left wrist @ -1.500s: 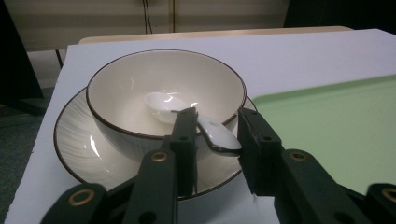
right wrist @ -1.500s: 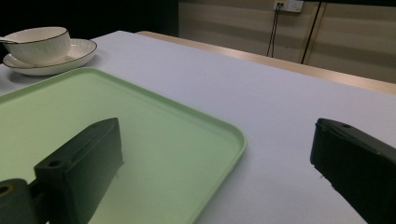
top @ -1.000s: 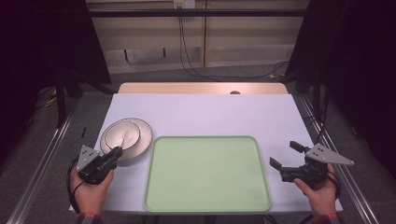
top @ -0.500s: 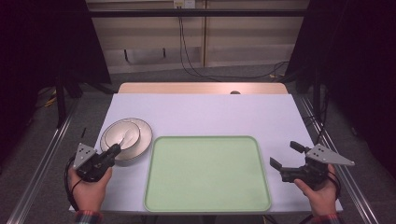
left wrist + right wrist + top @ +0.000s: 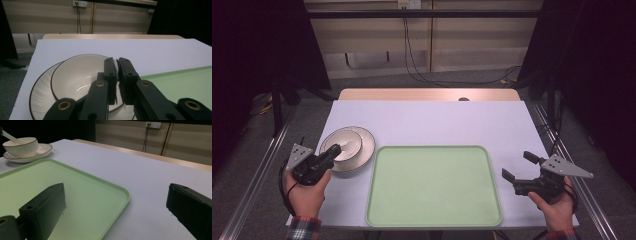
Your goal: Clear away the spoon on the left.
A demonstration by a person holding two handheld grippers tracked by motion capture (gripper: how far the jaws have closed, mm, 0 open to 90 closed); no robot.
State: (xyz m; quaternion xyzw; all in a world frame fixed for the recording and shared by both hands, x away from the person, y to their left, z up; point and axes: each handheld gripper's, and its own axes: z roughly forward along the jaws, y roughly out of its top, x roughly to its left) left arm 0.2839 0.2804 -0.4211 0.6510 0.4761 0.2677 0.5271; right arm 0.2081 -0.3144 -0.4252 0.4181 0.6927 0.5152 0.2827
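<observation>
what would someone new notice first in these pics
A large pale green tray lies bare at the near middle of the white table. To its left a white bowl sits on a plate, and the left gripper is shut on something thin and white at the bowl's rim. The right gripper hangs open beside the tray.

1. The left gripper (image 5: 117, 65) comes up from the bottom, black jaws nearly together with just a thin slit between them. Something thin and white sits in that slit near the tips; can't tell what it is.
2. Right behind the jaws there's a white bowl (image 5: 80, 77) with a dark rim, sitting on a ribbed plate (image 5: 41, 96) with the same dark edge.
3. Both are on a pale table cover (image 5: 150, 51).
4. A green tray (image 5: 182, 82) lies off to the right, close to the plate.
5. Wall outlet (image 5: 80, 3) with cables hanging in the background.
</observation>
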